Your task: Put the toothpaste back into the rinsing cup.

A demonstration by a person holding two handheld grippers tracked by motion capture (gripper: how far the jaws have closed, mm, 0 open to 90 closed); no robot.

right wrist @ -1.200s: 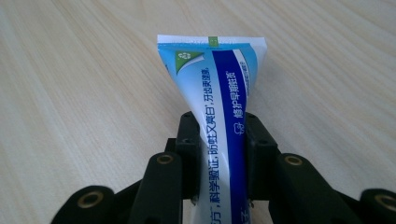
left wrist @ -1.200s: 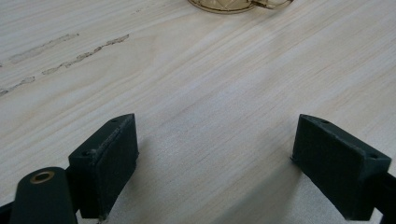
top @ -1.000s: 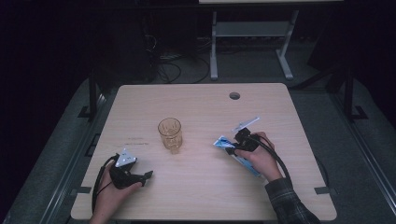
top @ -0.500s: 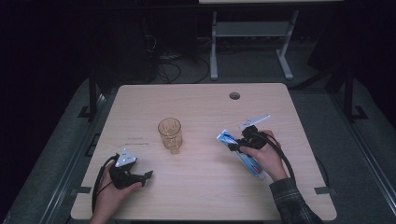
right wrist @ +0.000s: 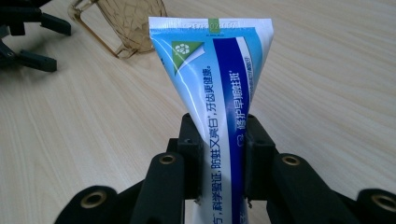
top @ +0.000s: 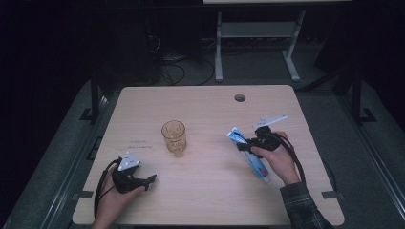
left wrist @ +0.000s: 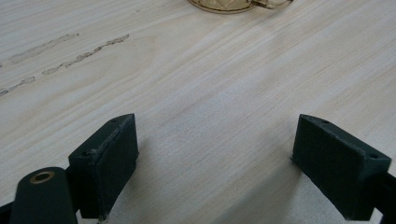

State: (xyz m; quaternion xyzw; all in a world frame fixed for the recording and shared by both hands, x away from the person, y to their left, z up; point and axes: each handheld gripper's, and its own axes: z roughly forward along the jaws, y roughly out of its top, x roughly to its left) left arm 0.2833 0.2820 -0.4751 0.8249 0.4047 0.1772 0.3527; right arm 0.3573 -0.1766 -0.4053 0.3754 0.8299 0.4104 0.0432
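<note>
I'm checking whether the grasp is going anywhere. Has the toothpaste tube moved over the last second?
Yes. The toothpaste tube, clamped in the right gripper, has shifted slightly leftward toward the amber cup, which stayed put.

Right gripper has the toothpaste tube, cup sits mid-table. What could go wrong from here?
1. The right gripper pinches the toothpaste tube across its soft middle; it may slip or swing in the grip, or get squeezed.
2. The amber cup stands unsupported, its handle jutting out; a tube end swinging past might tip it.
3. The left gripper rests open on the table, apart from the cup, so it cannot steady it.
</note>
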